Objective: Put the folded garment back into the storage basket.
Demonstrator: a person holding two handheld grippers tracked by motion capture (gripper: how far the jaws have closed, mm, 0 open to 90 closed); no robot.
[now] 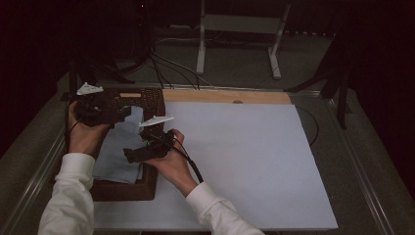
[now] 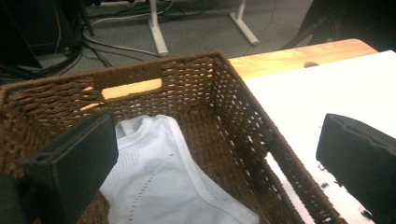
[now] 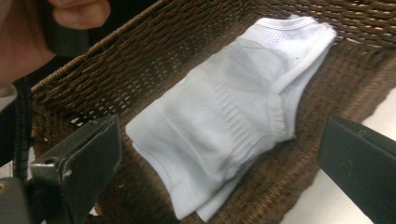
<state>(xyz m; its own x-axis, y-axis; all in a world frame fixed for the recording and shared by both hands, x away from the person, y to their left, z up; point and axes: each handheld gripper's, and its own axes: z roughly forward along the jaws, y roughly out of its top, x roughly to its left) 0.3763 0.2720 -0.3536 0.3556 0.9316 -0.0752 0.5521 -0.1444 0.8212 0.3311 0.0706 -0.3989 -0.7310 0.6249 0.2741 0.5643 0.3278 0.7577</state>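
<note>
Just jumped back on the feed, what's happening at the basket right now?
A person is working over the brown wicker basket at the left of the white table top with a claw in each hand. A folded pale blue garment lies inside the basket, and neither claw grips it. The right claw hangs over the basket's right side with its jaws wide open and nothing between them. The left claw sits near the basket's far left corner, also open and empty.
</note>
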